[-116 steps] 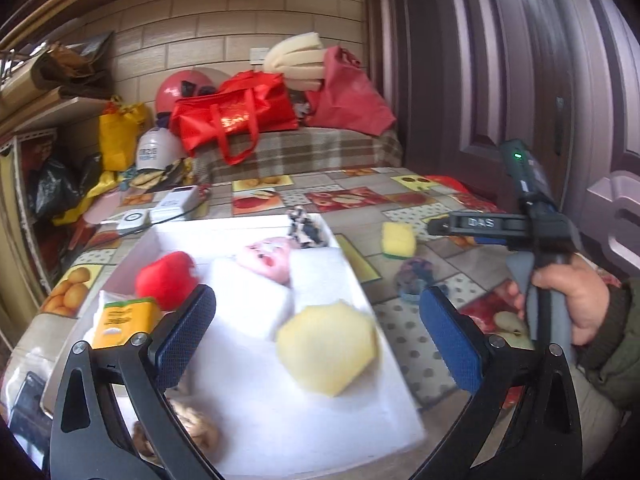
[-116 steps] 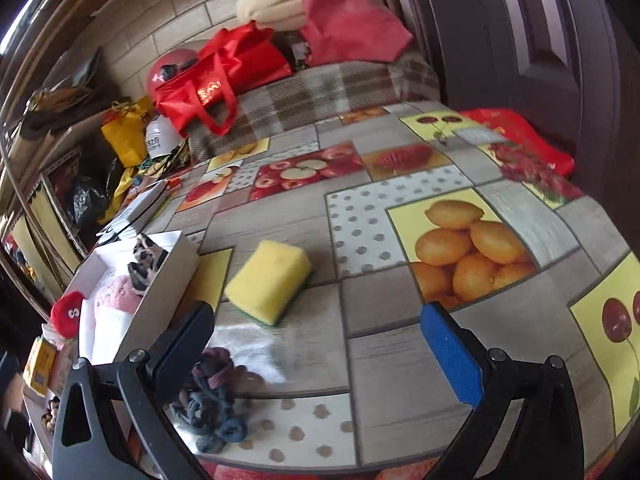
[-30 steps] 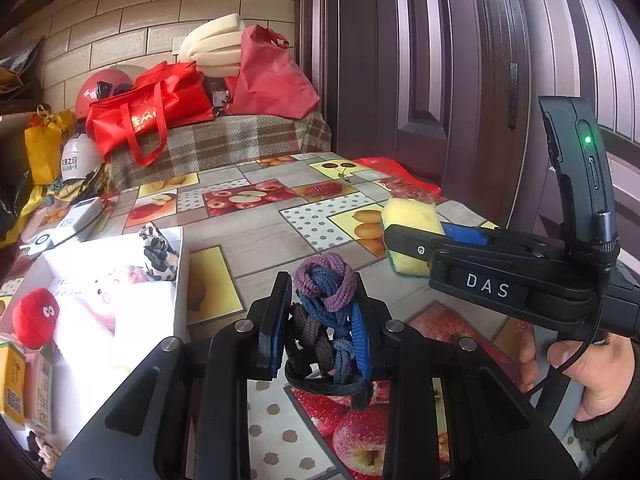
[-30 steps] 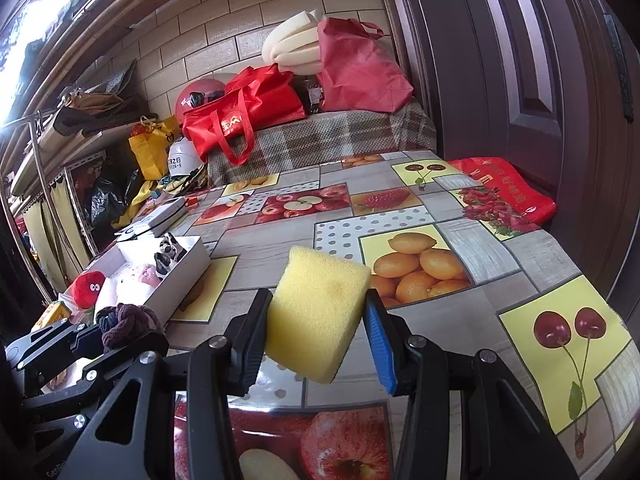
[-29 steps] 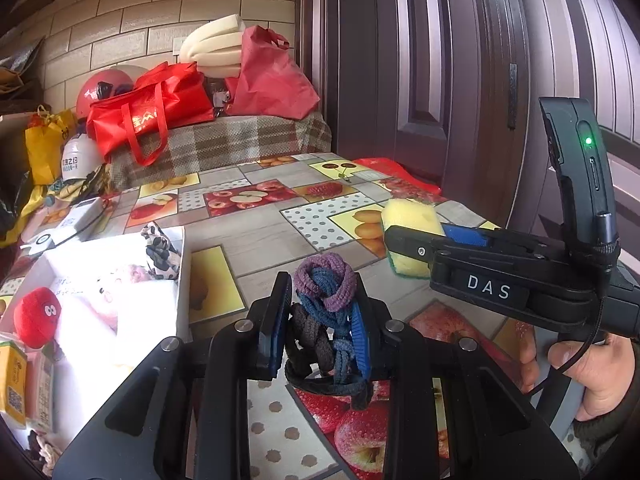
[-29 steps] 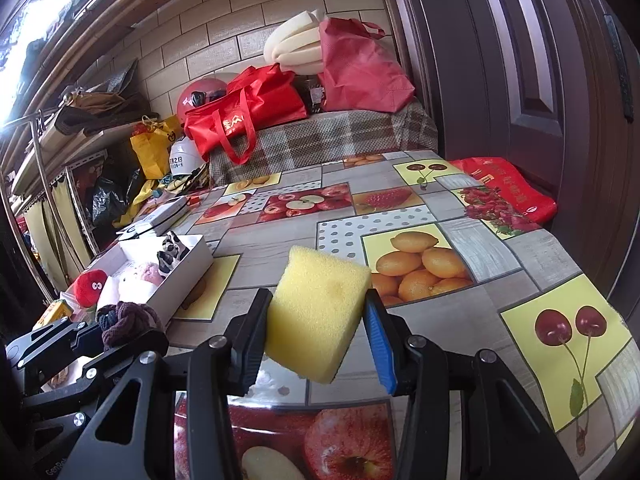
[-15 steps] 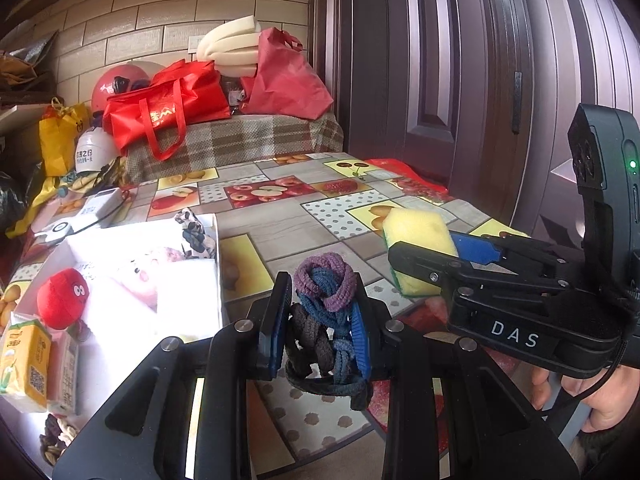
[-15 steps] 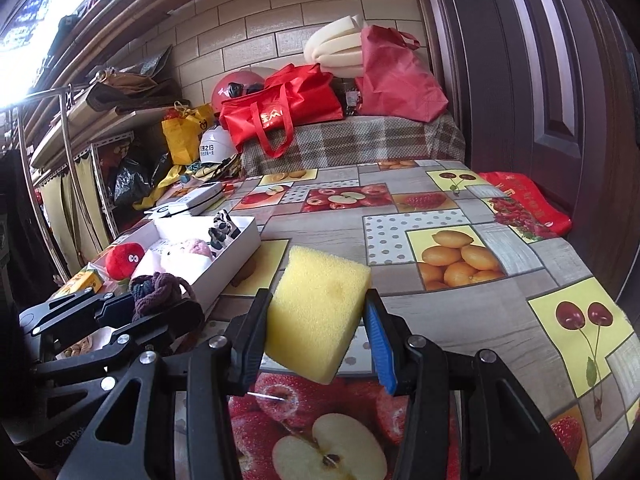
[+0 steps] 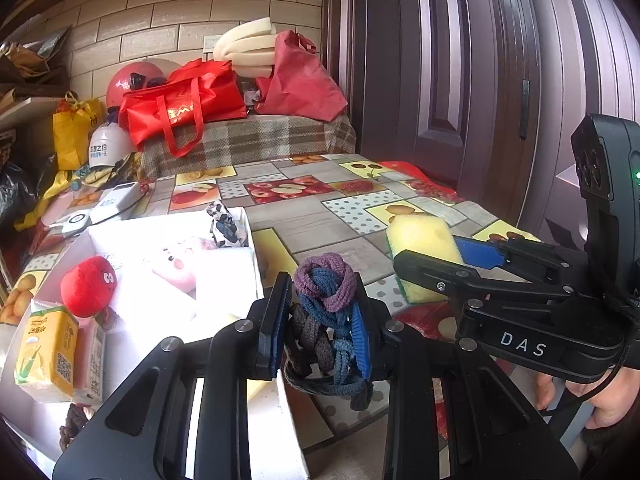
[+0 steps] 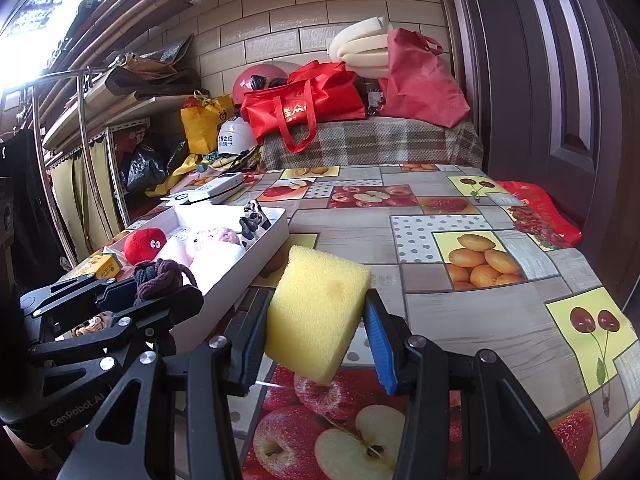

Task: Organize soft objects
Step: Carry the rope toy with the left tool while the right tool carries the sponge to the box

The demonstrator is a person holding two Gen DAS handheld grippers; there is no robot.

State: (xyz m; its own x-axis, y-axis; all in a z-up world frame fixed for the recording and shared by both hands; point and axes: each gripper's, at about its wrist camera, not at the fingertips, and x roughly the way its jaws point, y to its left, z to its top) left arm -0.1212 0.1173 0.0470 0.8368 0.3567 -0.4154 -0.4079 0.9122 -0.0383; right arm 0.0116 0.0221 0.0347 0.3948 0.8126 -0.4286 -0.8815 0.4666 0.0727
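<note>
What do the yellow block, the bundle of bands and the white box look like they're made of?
Yellow block: looks like open-cell foam sponge; matte, pitted surface, held between the right gripper's pads.
Bundle of bands: seemingly knitted elastic fabric, ribbed and fuzzy, in purple, blue and brown loops, clamped in the left gripper.
White box: probably cardboard; thin, smooth white walls, though that's uncertain.

Left gripper (image 9: 320, 320) clamps hair ties (image 9: 326, 304) (white box (image 9: 256, 276) beside).
</note>
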